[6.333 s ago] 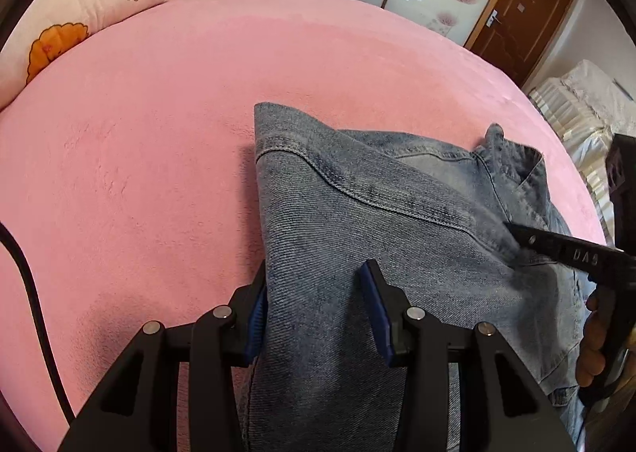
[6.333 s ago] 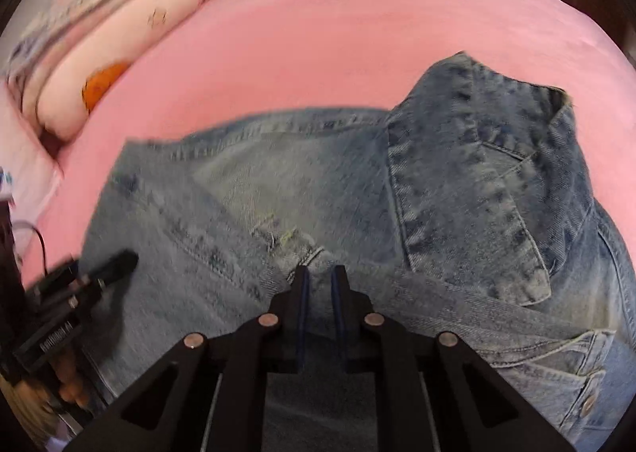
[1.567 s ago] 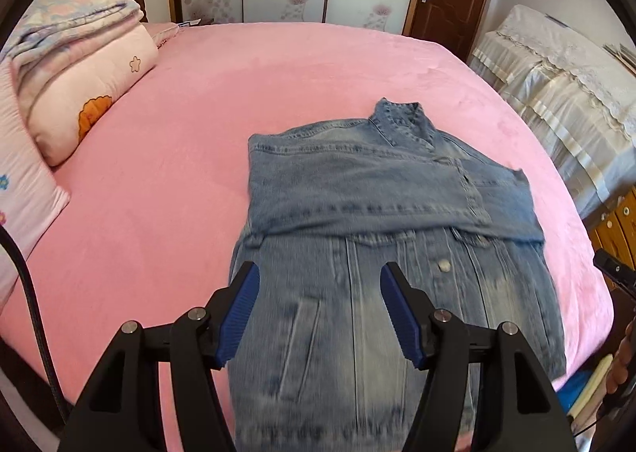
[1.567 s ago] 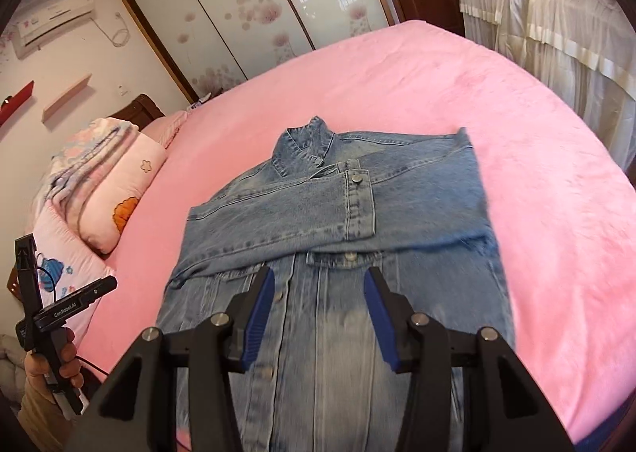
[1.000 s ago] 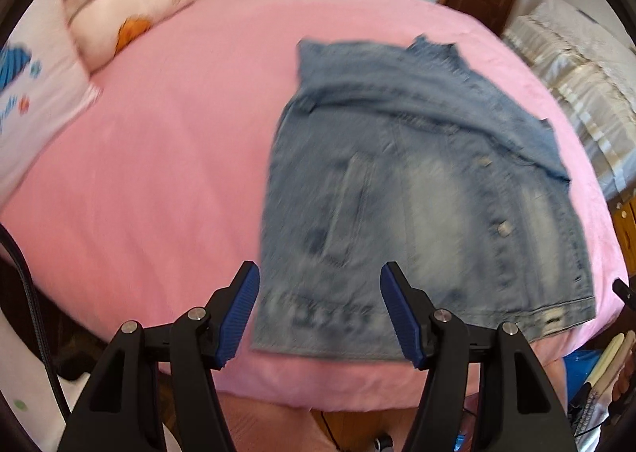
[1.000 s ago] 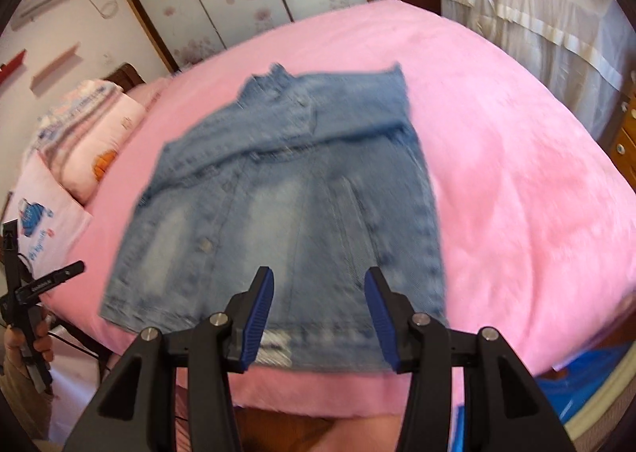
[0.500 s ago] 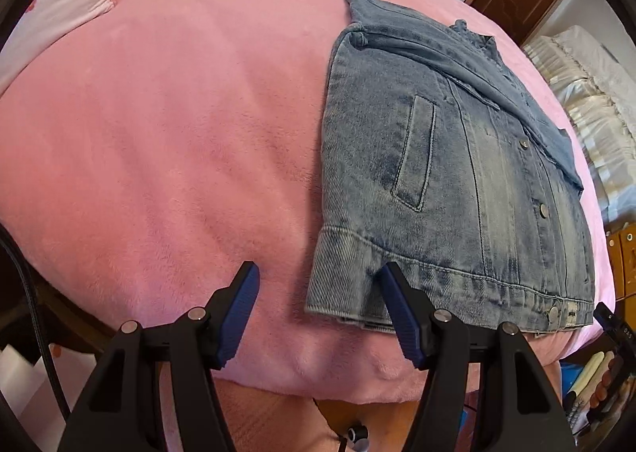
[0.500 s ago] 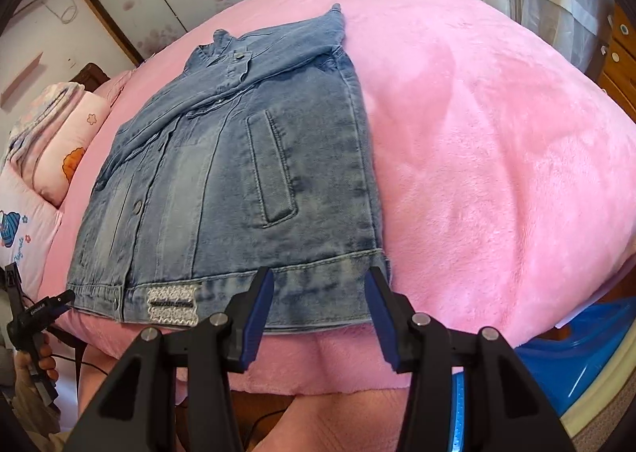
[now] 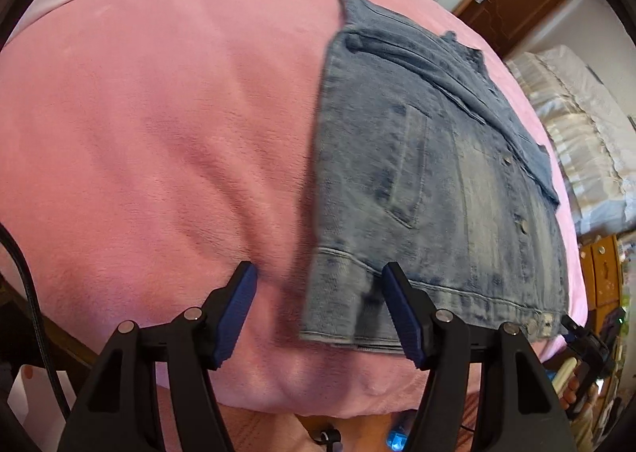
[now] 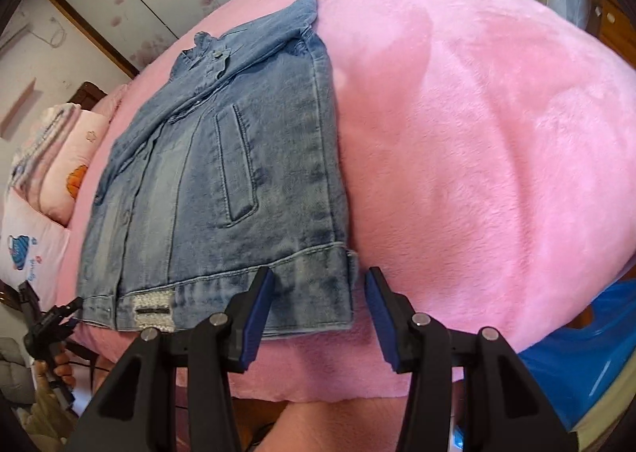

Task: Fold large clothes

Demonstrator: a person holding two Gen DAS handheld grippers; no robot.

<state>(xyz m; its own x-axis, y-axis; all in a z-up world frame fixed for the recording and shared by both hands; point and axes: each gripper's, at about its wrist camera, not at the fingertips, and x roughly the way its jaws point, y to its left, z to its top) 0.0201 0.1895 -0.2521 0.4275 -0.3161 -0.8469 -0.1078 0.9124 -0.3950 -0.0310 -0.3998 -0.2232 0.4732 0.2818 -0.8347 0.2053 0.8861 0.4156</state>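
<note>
1. A pale-washed denim jacket lies flat on a bed covered by a pink plush blanket. Its sleeves are already folded across the chest. The collar points to the far side of the bed, and the hem sits at the near edge.

2. In the left wrist view the jacket fills the right half of the frame, and bare pink blanket takes up the left half. A brown door stands in the upper right.

3. The left gripper sits at the bottom centre of that view. Its blue-padded jaws are spread wide and hold nothing. They straddle the jacket's hem corner without pressing on it.

4. In the right wrist view the jacket lies left of centre and runs toward the upper left. Pillows are stacked at the left edge.

5. The right gripper sits at the bottom centre there. Its jaws are parted and empty, and the other hem corner lies in the gap between them.

6. The other tool and the fingers holding it show at the lower edge of each view.

7. The step in hand looks like lining up on the two hem corners for the next fold.

8. Next, each set of jaws would probably need to close on all the layers at its corner. Both corners would then rise together and carry the hem toward the collar.
</note>
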